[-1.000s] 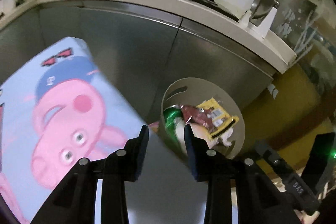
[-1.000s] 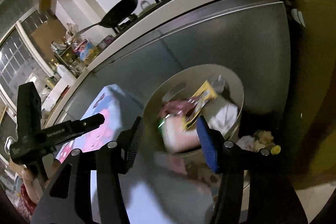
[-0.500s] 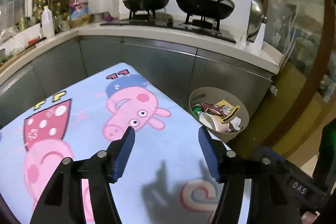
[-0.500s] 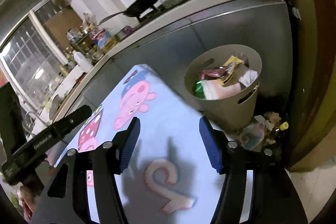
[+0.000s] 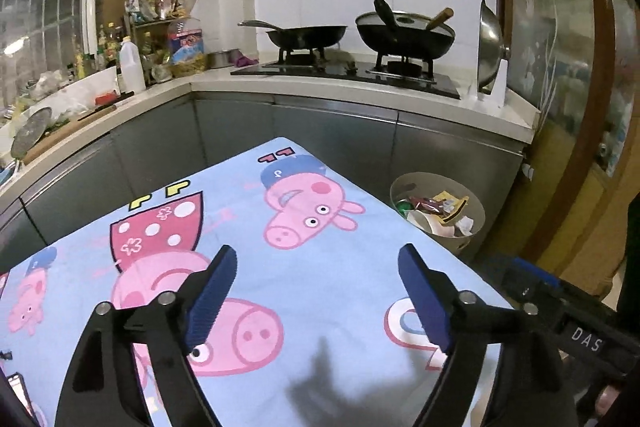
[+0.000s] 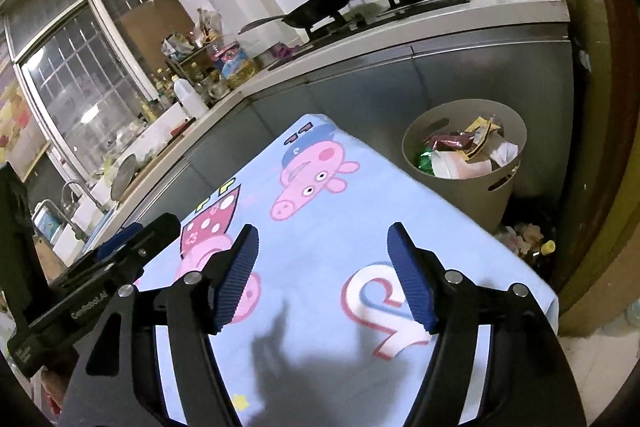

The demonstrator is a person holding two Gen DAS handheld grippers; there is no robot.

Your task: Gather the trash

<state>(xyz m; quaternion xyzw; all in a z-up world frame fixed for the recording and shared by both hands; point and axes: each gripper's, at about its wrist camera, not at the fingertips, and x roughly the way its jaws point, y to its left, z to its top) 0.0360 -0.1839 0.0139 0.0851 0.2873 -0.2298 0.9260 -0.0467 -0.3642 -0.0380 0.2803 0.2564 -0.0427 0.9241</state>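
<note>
Left wrist | left gripper (image 5: 316, 269) and right gripper (image 6: 322, 247) jaws just opening, empty, over table (image 5: 340, 267) | trash sits in bin (image 5: 472, 215)

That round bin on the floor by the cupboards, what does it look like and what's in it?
The waste bin is a round, beige, plastic-looking tub with an oval handle slot near its rim. It stands upright on the floor against the grey cabinet doors, beside the cartoon-printed table's far corner. It is open-topped and nearly full: a yellow wrapper, a red foil packet, something green, a pale cup and crumpled white paper. More litter lies on the floor beside it.
</note>
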